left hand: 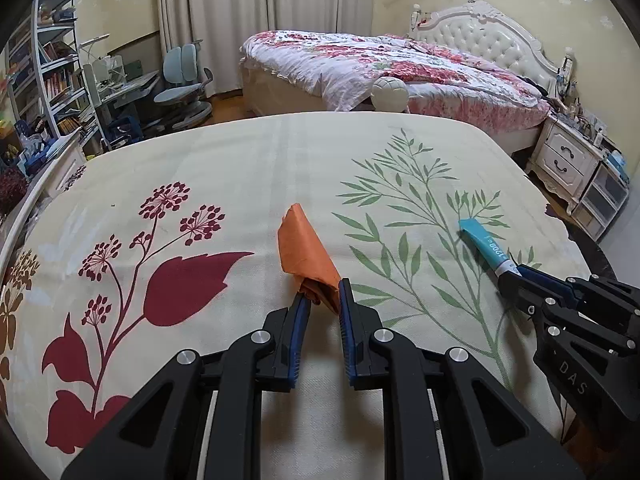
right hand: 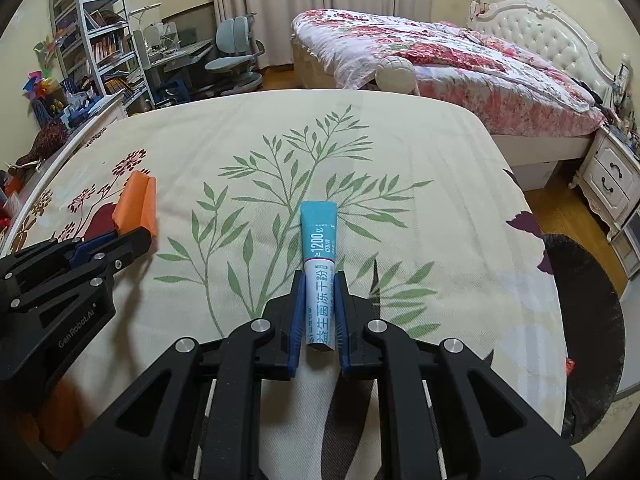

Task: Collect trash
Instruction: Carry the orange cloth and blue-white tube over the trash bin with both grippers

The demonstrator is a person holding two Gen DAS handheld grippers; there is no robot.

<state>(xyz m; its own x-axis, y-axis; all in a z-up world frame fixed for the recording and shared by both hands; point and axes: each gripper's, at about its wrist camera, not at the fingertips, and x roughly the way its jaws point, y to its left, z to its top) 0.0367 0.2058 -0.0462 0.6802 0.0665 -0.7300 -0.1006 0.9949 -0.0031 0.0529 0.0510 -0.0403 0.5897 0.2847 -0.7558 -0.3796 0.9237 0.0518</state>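
A crumpled orange wrapper (left hand: 304, 248) lies on the floral cloth (left hand: 240, 168), and my left gripper (left hand: 322, 292) is shut on its near end. It also shows in the right wrist view (right hand: 136, 204), held by the left gripper (right hand: 132, 236). A teal and white sachet (right hand: 320, 264) with printed text sits between the fingers of my right gripper (right hand: 319, 280), which is shut on its near half. In the left wrist view the sachet (left hand: 486, 246) points up and left from the right gripper (left hand: 510, 276).
The cloth covers a table whose right edge (right hand: 532, 264) drops to a dark round mat (right hand: 592, 320) and wood floor. Beyond stand a bed (left hand: 400, 68), a nightstand (left hand: 564, 160), a desk chair (left hand: 184, 88) and bookshelves (left hand: 48, 64). A white ball (left hand: 390, 94) sits past the table's far edge.
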